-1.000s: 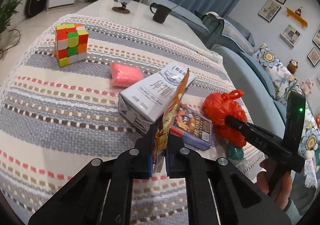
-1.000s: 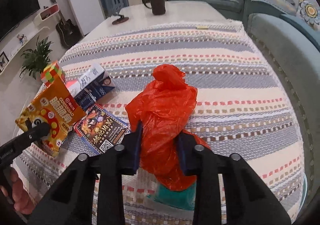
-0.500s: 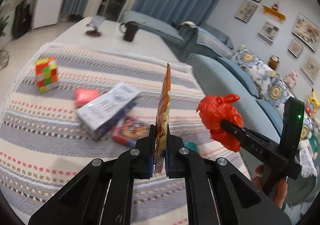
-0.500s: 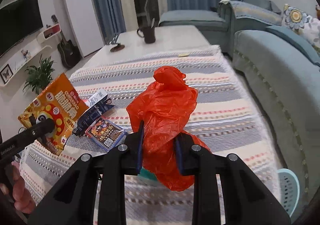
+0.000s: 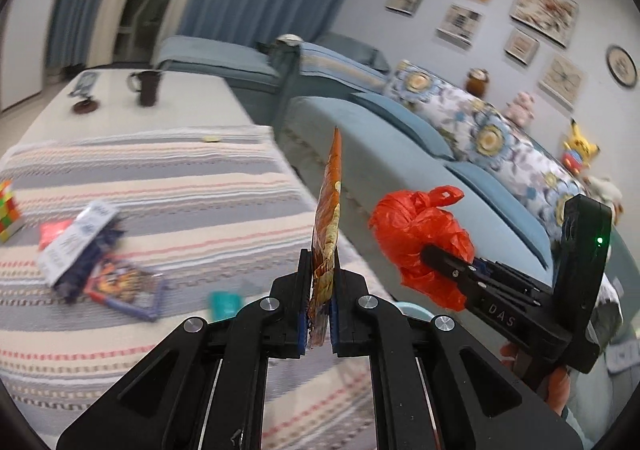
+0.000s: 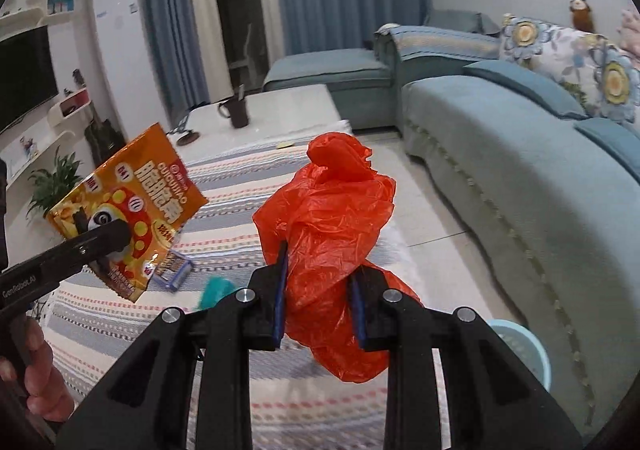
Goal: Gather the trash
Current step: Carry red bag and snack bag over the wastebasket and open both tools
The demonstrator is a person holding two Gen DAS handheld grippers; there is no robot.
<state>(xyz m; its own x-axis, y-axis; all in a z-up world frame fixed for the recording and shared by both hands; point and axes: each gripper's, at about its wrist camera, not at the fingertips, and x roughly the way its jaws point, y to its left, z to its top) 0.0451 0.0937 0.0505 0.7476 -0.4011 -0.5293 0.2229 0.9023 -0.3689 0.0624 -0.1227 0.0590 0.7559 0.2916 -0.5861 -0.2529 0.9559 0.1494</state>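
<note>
Snack bag (image 5: 328,217) in left gripper (image 5: 320,314), red bag (image 6: 324,234) in right gripper (image 6: 320,302)

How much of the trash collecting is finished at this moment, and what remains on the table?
Nothing looks binned yet. In hand: the left gripper is shut on the snack bag, the right gripper on the red plastic bag, both lifted off the table. The light blue bin stands on the floor below the right gripper. Left on the striped cloth: a white carton, a colourful packet and a teal scrap.
</note>
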